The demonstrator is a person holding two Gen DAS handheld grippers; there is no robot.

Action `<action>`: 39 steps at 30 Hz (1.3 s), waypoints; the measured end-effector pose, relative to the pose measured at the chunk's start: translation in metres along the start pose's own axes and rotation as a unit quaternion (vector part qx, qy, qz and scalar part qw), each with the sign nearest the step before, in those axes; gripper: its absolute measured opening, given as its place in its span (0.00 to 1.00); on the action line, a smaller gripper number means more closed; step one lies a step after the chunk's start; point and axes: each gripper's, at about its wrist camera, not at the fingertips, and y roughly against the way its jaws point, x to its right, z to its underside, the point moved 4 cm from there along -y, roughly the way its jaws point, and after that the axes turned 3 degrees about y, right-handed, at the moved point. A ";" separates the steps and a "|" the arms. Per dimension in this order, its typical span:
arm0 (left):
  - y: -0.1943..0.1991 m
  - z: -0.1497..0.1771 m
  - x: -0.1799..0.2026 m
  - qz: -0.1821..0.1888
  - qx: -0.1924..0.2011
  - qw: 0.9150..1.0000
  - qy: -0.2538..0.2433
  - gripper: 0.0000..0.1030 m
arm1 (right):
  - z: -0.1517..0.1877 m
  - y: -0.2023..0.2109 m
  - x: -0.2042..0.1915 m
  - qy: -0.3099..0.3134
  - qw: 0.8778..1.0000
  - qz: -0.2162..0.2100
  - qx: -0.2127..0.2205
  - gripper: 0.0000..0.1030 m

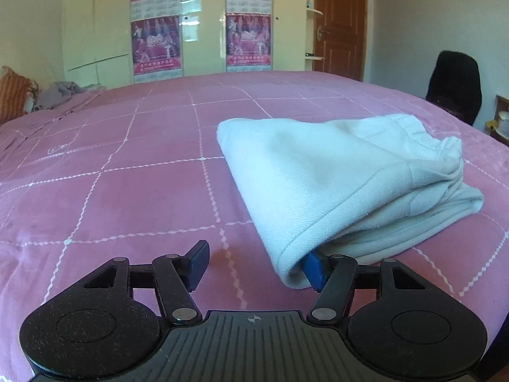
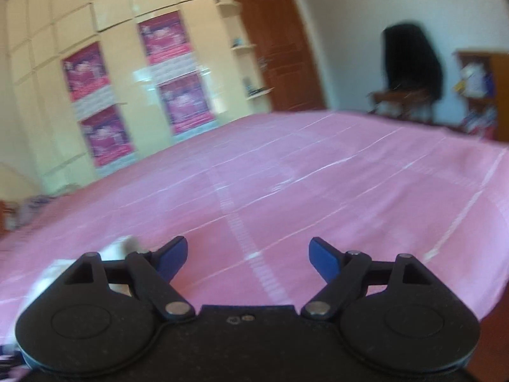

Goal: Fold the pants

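The right gripper [image 2: 246,259] hangs over a pink bedspread [image 2: 318,184] crossed by thin white lines, its two blue-tipped fingers [image 2: 173,256] spread wide apart with nothing between them. The whole picture is blurred. A bit of white cloth [image 2: 119,246] shows just behind the left finger, too smeared to make out. Beyond the bed stands a cream wardrobe [image 2: 127,47] with four pink posters [image 2: 86,71], then a brown door [image 2: 280,47], and a dark garment [image 2: 412,60] draped over a chair by the white wall.
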 end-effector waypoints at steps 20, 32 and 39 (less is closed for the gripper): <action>-0.013 0.013 0.010 -0.029 -0.004 0.997 -0.066 0.64 | 0.040 -0.086 -0.124 -0.047 0.974 -0.092 -0.200 0.36; -0.019 0.011 -0.009 -0.021 -0.012 0.999 0.033 0.64 | 0.054 -0.082 -0.097 -0.072 0.968 -0.134 -0.198 0.32; -0.014 0.017 -0.012 -0.017 -0.025 0.999 0.044 0.68 | 0.054 -0.068 -0.089 -0.070 0.969 -0.145 -0.187 0.37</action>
